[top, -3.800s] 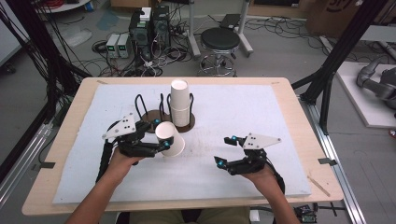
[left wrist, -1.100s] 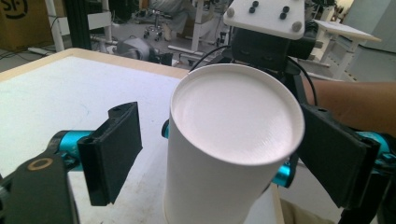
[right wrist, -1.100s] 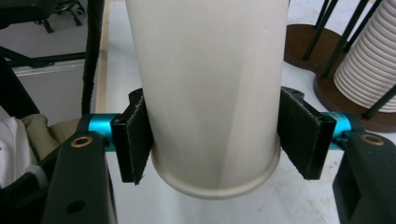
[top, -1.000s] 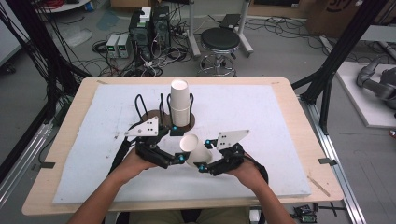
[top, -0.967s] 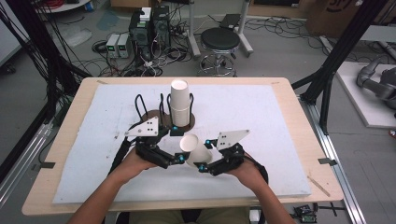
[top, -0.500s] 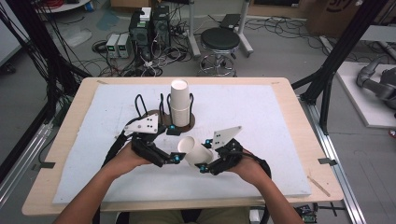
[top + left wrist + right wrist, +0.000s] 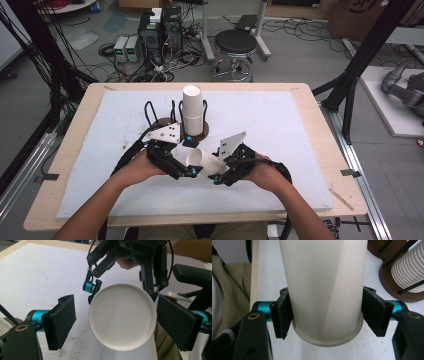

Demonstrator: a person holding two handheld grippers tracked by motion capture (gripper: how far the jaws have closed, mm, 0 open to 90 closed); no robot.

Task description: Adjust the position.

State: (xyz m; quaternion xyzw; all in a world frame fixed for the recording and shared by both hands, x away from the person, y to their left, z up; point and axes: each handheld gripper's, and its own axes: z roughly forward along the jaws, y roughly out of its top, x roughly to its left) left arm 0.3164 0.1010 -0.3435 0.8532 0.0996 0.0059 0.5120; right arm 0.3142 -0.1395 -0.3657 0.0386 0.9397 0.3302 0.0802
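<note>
Newbie: handover looks basically done, right? A few seconds back the left gripper (image 7: 186, 170) had the paper cup (image 7: 205, 161) to itself at the left of the bench (image 7: 300, 125), with the right gripper (image 7: 223, 172) parked well off to the right; now both meet near the middle with the cup lying tilted between them.

Regular: yep, that's how I read it; the cup is off the bench, just in front of the wire holder (image 7: 165, 122) and its stack of cups (image 7: 192, 107). A second ago both grippers were already on it; what's new is the left one letting go.

Newbie: so who actually has it?

Regular: the right one. In the right gripper view its fingers (image 7: 283, 315) sit on either side of the cup's narrow end, pads against the wall; they've just been easing open a bit with the cup between them, but they look to be in contact, so I'd call it a grip, maybe a softer squeeze.

Newbie: and the left?

Regular: wide open. In the left gripper view its fingers (image 7: 61, 320) stand on both sides of the cup's round end with clear gaps; not touching.

Newbie: meaning?

Regular: my guess is the cup is now the right hand's to carry; the left can back away.
</note>
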